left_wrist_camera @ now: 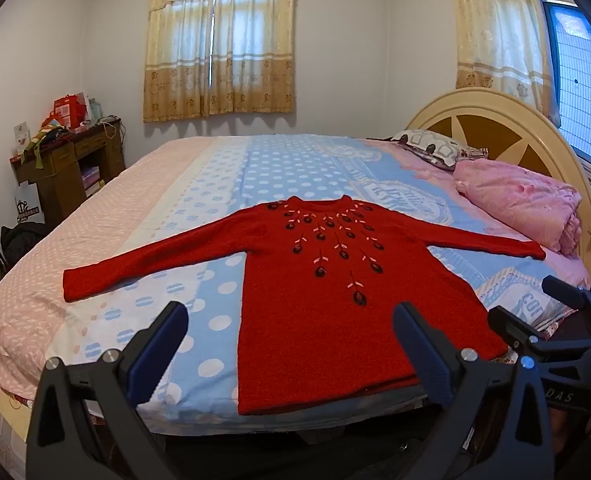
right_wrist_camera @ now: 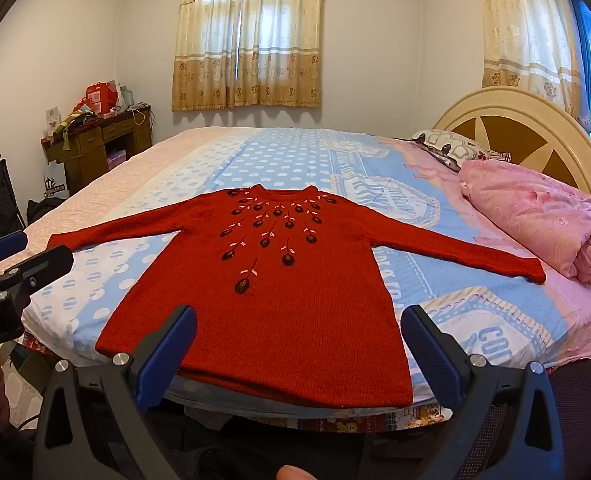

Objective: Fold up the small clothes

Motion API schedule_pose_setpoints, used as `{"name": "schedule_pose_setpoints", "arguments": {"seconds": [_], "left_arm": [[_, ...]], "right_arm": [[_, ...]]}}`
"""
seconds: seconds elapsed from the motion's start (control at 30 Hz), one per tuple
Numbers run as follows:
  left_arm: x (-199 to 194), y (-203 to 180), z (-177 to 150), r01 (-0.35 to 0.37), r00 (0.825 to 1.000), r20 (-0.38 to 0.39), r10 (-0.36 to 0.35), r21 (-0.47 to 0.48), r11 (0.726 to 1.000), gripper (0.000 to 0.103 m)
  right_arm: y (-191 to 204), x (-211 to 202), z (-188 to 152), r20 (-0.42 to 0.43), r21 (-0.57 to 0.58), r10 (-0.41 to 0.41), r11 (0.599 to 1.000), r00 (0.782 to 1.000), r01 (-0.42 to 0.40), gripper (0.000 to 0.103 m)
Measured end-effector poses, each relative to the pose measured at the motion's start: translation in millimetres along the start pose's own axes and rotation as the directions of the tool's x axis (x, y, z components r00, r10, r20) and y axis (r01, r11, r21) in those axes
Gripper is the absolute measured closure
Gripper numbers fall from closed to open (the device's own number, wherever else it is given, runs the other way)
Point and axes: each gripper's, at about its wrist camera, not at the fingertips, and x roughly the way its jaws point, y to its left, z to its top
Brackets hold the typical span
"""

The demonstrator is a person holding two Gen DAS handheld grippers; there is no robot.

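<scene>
A red knitted sweater (left_wrist_camera: 327, 308) with dark embroidered flowers lies flat on the bed, both sleeves spread out, hem at the near edge. It also shows in the right wrist view (right_wrist_camera: 279, 312). My left gripper (left_wrist_camera: 291, 344) is open and empty, held above the hem at the bed's near edge. My right gripper (right_wrist_camera: 299, 344) is open and empty, also just before the hem. The right gripper shows at the right of the left wrist view (left_wrist_camera: 535, 304), and the left gripper at the left of the right wrist view (right_wrist_camera: 23, 256).
The bed (left_wrist_camera: 255, 168) has a blue and pink dotted sheet. A folded pink quilt (left_wrist_camera: 523, 204) and a patterned pillow (left_wrist_camera: 431, 146) lie by the round headboard (left_wrist_camera: 495, 128) at right. A cluttered wooden desk (left_wrist_camera: 67, 156) stands at far left.
</scene>
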Motion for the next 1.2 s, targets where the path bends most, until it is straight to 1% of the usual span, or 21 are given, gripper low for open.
{"name": "schedule_pose_setpoints", "arguments": {"seconds": [0.1, 0.93, 1.03, 1.13, 1.2], "left_arm": [[0.0, -0.1, 0.0, -0.001, 1.000, 0.000, 0.001, 0.001, 1.000, 0.000], [1.1, 3.4, -4.2, -0.001, 1.000, -0.010, 0.001, 0.007, 1.000, 0.000], [4.9, 3.8, -1.6, -0.006, 1.000, -0.009, 0.007, 0.028, 1.000, 0.000], [14.0, 6.0, 0.0, -0.025, 1.000, -0.010, 0.026, 0.072, 0.997, 0.000], [25.3, 6.6, 3.5, -0.035, 0.999, -0.019, 0.038, 0.121, 0.992, 0.000]], "right_arm": [[0.0, 0.4, 0.1, -0.013, 0.004, 0.004, 1.000, 1.000, -0.003, 0.001], [-4.1, 6.2, -4.1, -0.018, -0.001, -0.003, 1.000, 1.000, 0.003, 0.001], [-6.4, 12.3, -4.6, -0.015, -0.006, -0.019, 1.000, 1.000, 0.019, 0.001], [-10.7, 26.9, -7.4, -0.034, -0.014, -0.037, 0.999, 0.999, 0.037, 0.001], [-17.2, 38.9, -6.0, -0.050, -0.010, -0.044, 0.999, 0.998, 0.044, 0.001]]}}
